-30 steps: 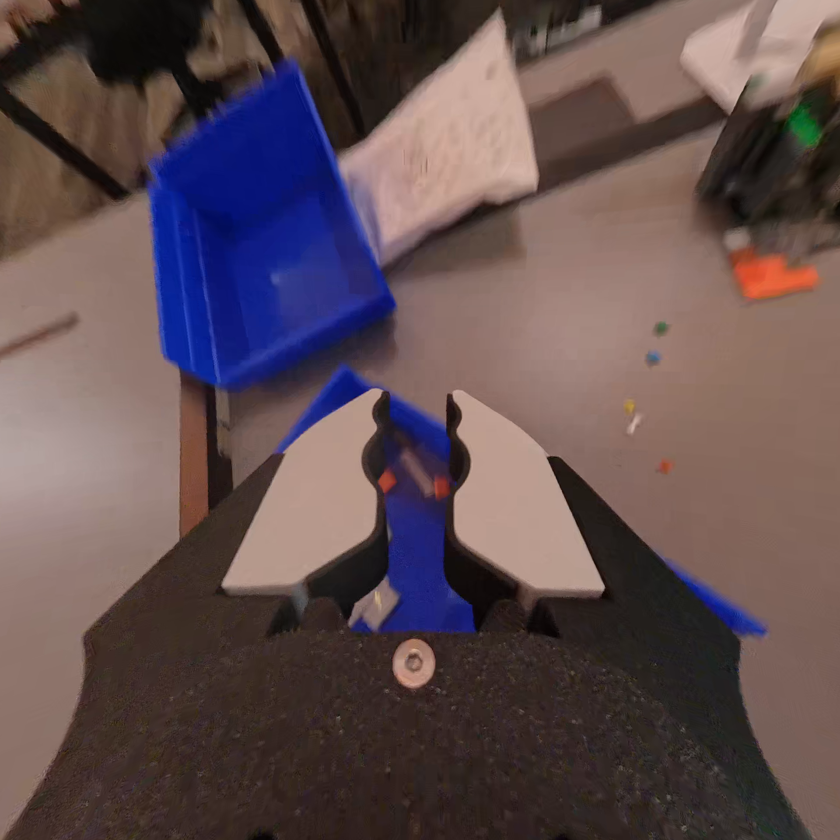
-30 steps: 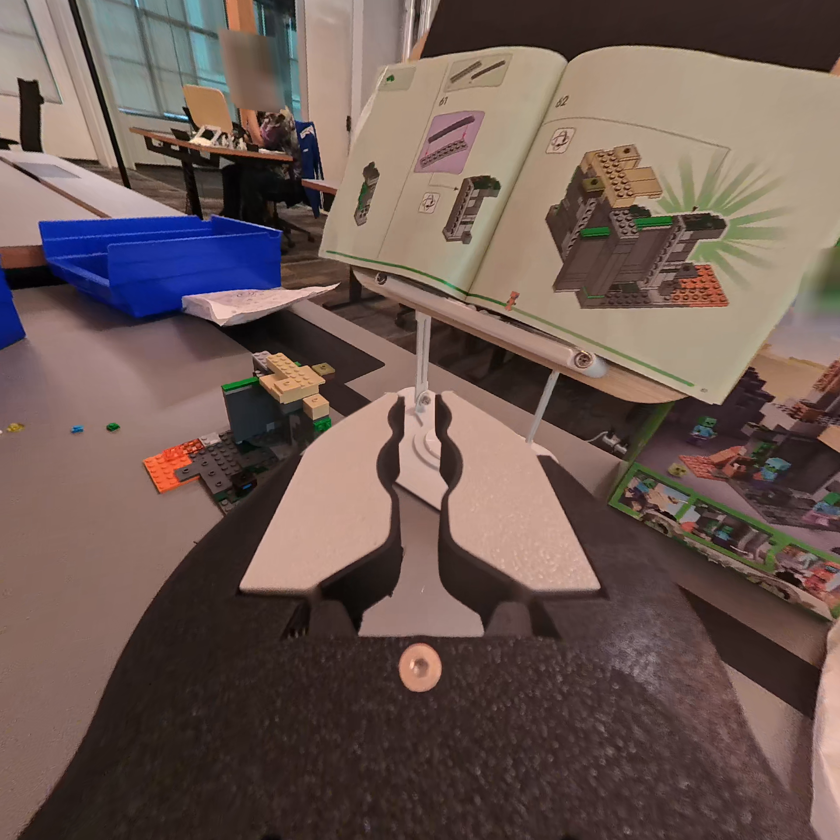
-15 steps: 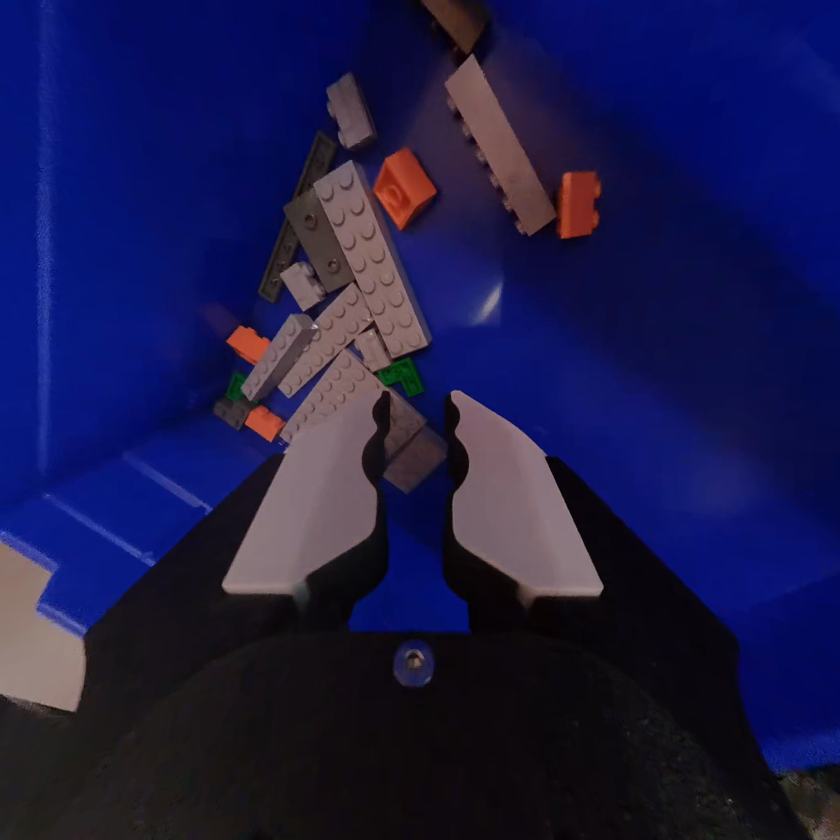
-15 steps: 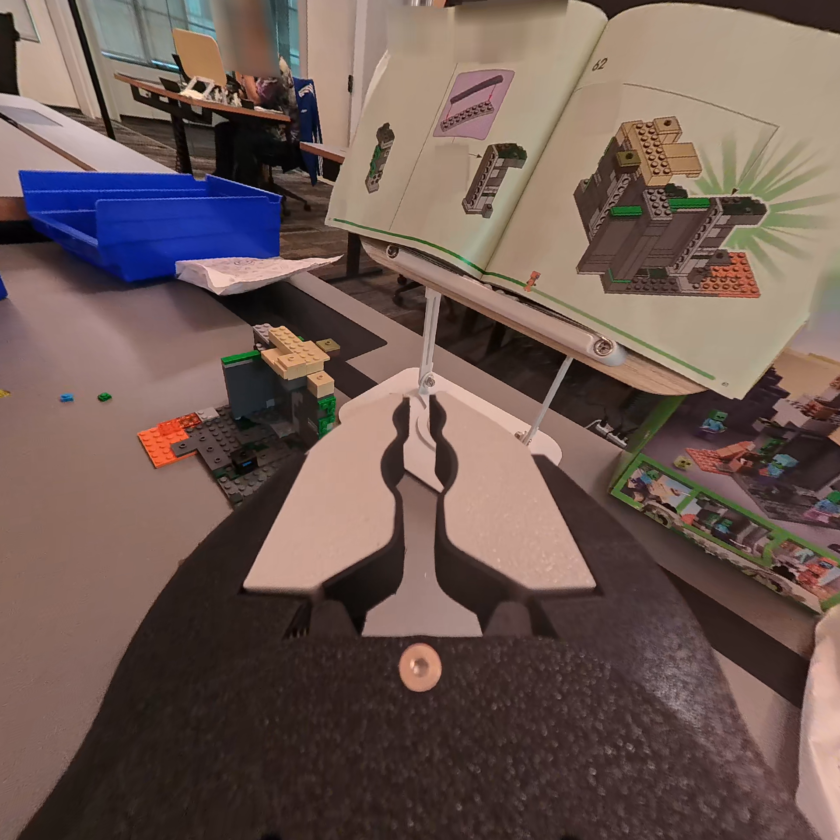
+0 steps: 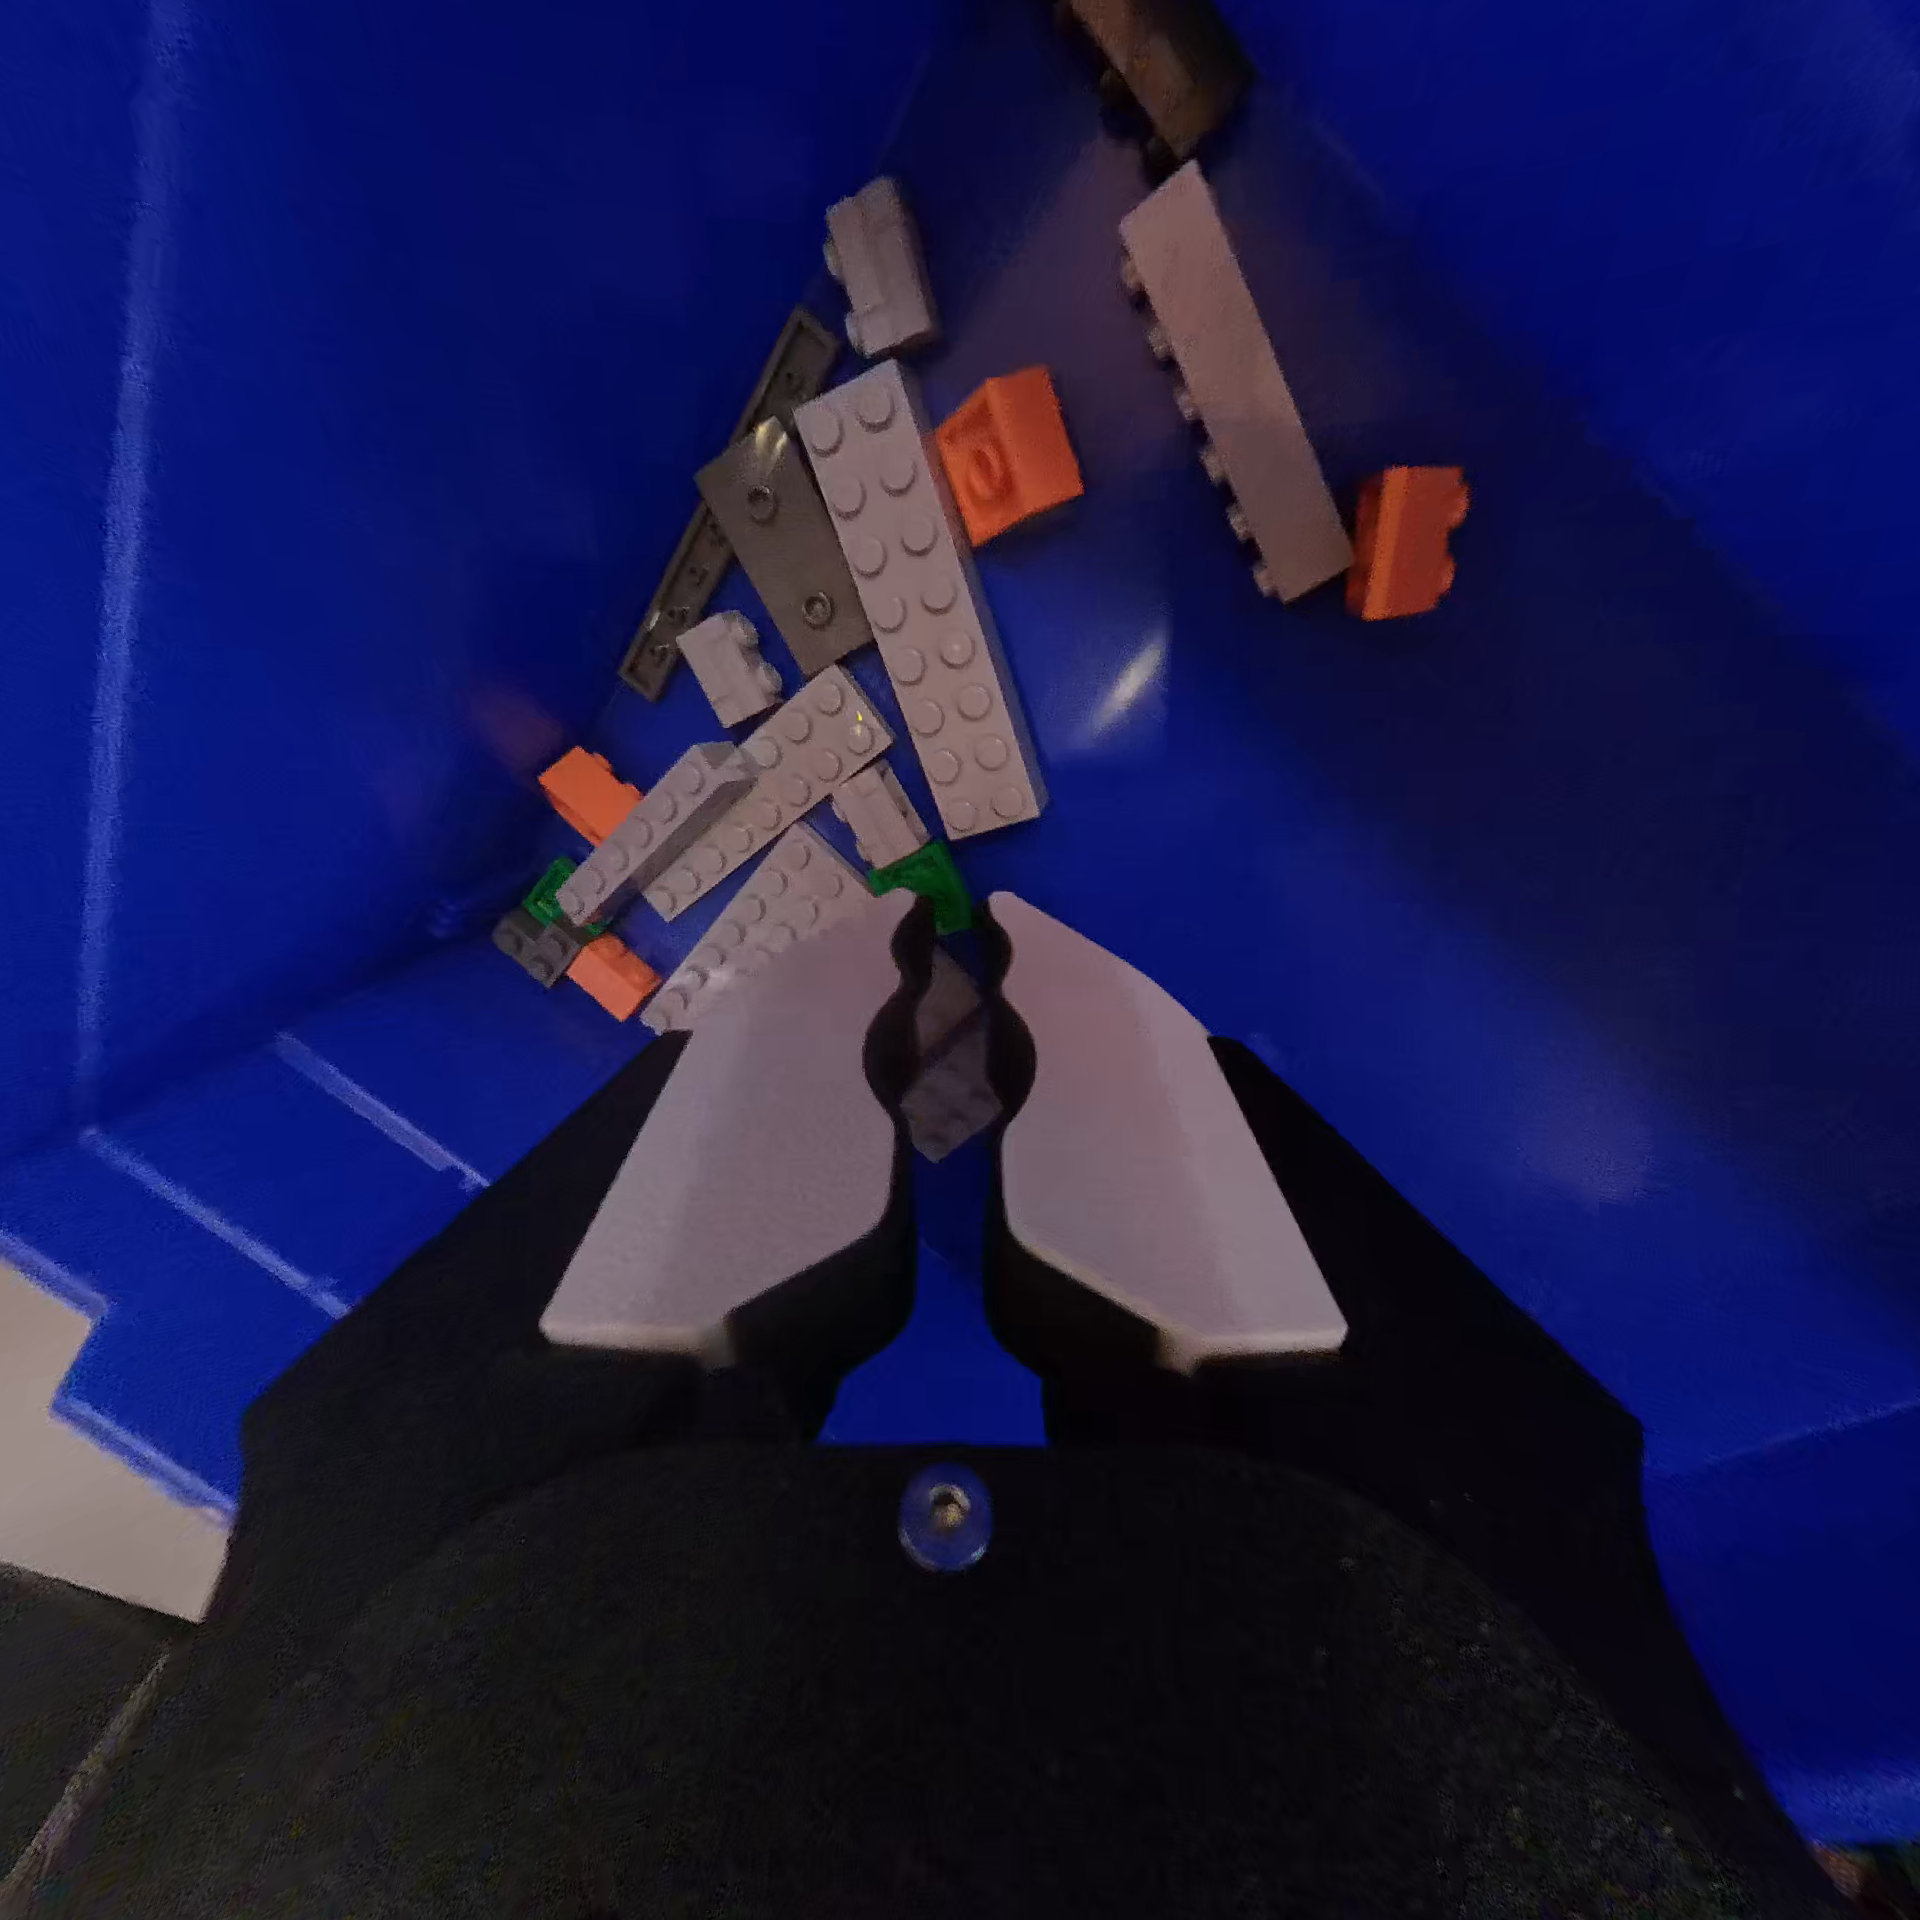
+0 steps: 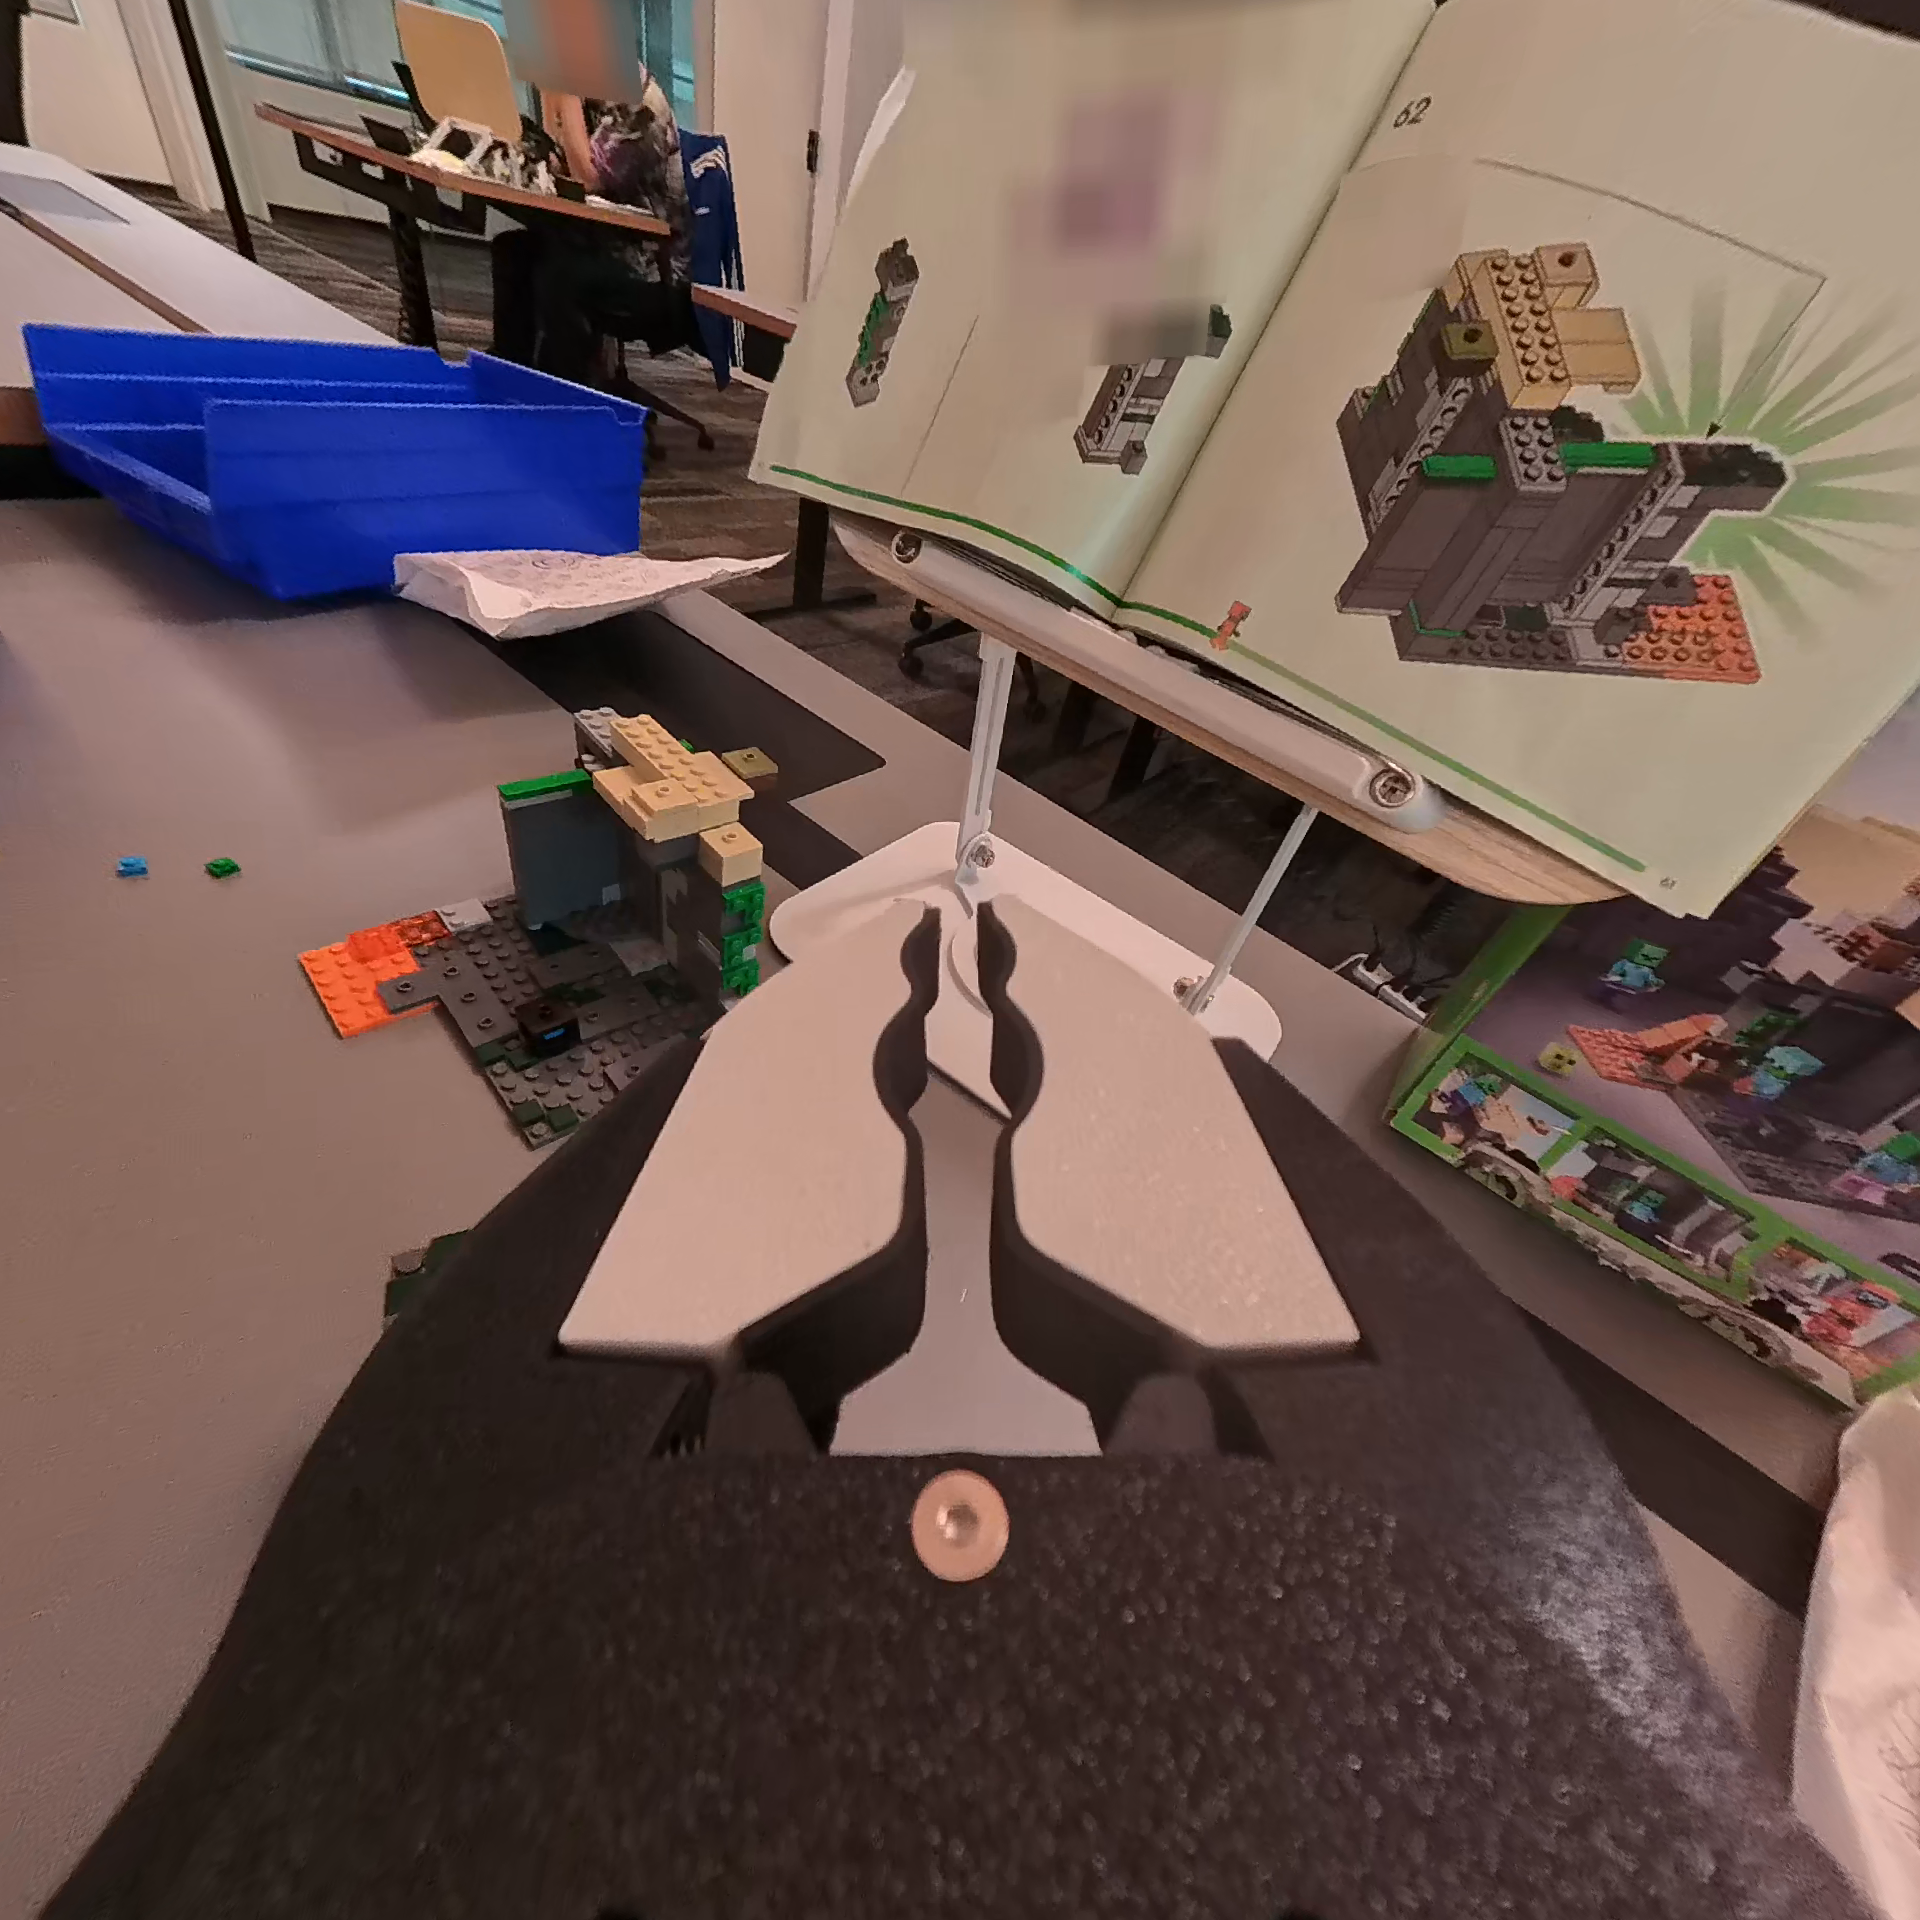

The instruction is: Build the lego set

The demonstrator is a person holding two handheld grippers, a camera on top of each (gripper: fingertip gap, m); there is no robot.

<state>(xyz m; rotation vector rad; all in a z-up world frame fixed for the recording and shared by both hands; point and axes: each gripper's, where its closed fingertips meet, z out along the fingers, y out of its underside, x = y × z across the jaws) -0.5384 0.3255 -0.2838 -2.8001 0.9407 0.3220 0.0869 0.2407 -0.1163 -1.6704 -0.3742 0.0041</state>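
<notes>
The left gripper [image 5: 951, 914] is seen low inside a blue bin [image 5: 312, 436], its jaws narrowed to a slim gap around a dark grey brick [image 5: 948, 1081] lying between them; whether the brick is actually pinched cannot be told. Just above the fingertips a small green piece [image 5: 920, 873] is found, and toward the upper left a heap of grey plates [image 5: 914, 592] and orange bricks [image 5: 1006, 452] is crowded against the bin wall. A long grey brick [image 5: 1231, 384] lies apart at the upper right.

The right gripper [image 6: 958, 914] is held above the grey desk [image 6: 156, 1091], nearly closed and empty. The partly built model [image 6: 623, 894] is seen at centre left, with an instruction booklet [image 6: 1351, 395] propped on a white stand [image 6: 1039, 914] behind the fingertips. The set's box [image 6: 1683, 1122] stands at right, another blue bin [image 6: 343, 457] at upper left.
</notes>
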